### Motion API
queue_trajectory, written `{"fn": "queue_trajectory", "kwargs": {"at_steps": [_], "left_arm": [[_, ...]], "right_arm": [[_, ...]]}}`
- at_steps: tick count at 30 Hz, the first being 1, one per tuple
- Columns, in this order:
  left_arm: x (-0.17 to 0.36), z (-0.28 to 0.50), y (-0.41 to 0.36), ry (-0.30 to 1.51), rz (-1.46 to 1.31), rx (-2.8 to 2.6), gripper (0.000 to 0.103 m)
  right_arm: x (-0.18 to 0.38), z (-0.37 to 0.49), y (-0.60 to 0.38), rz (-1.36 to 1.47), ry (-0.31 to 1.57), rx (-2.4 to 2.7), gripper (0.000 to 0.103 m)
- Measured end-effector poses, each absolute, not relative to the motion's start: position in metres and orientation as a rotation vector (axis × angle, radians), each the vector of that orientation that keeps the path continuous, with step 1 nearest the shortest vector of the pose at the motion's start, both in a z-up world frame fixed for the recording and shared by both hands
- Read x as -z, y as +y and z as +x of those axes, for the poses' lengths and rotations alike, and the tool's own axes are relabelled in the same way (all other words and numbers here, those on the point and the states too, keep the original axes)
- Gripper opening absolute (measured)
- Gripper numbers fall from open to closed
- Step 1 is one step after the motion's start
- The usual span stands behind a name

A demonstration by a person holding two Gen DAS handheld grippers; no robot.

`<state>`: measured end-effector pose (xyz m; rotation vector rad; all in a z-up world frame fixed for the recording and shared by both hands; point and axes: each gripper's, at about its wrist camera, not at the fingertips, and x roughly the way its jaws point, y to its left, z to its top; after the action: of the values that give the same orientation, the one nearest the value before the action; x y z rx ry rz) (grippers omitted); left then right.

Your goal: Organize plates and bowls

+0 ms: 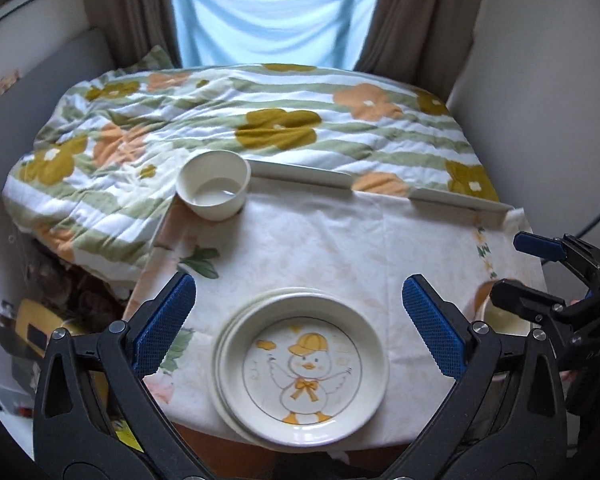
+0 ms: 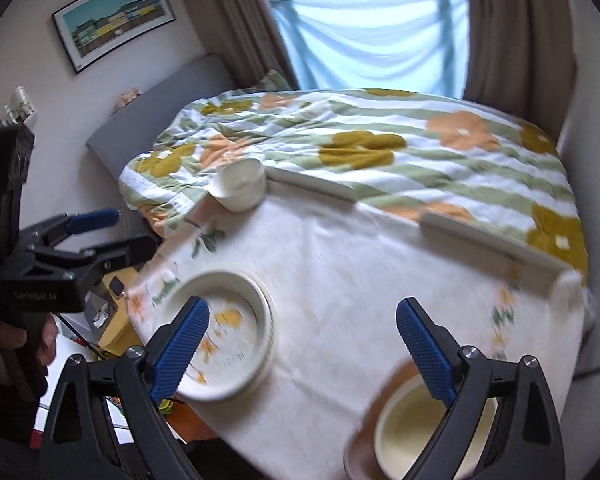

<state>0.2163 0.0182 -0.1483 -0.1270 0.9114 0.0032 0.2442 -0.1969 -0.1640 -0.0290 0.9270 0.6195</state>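
Note:
A stack of cream plates (image 1: 304,368), the top one with a duck drawing, lies at the table's near edge. My left gripper (image 1: 300,282) hangs open just above it with nothing between its blue pads. A white bowl (image 1: 214,190) stands at the far left corner. In the right wrist view my right gripper (image 2: 303,306) is open and empty over the cloth. The blurred plates (image 2: 236,340) lie under its left finger. A cream bowl (image 2: 412,428) in a brownish dish sits under its right finger. The right gripper (image 1: 512,266) also shows at the edge of the left wrist view.
The table wears a pale flowered cloth (image 1: 340,248), with two white raised rails (image 1: 300,174) along its far edge. Beyond lies a bed with a flowered quilt (image 1: 260,120), then curtains and a window. A person's hand (image 2: 4,352) holds the left gripper (image 2: 130,229). Clutter sits on the floor at left.

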Motion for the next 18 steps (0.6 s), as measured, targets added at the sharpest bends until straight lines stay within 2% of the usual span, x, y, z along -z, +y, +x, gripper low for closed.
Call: {"fn": "queue_trajectory", "kwargs": {"at_steps": [7,12,13,16,17,18], "left_arm": [[0.17,0.257,0.113,0.922,-0.396,-0.147,0.103],[0.216,0.303,0.155,0.942,-0.549,-0.204,0.102],[0.228,0.313,0.162,0.951,-0.577,-0.208,0.098],[0.264,0.341,0.177,0.983,-0.646,-0.218,0.076],[0.276,0.351,0.18,0.994,-0.661,-0.216,0.068],[0.284,0.358,0.18,0.999,-0.666,-0.214,0.064]], "right_arm": [[0.157,0.325,-0.123,-0.06,0.93,-0.654,0.094],[0.205,0.392,-0.07,0.007,1.087,-0.724,0.094],[0.22,0.405,-0.06,0.022,1.123,-0.724,0.094],[0.255,0.432,-0.042,0.067,1.193,-0.716,0.091],[0.266,0.44,-0.036,0.085,1.218,-0.715,0.082],[0.276,0.447,-0.031,0.104,1.24,-0.719,0.073]]}}
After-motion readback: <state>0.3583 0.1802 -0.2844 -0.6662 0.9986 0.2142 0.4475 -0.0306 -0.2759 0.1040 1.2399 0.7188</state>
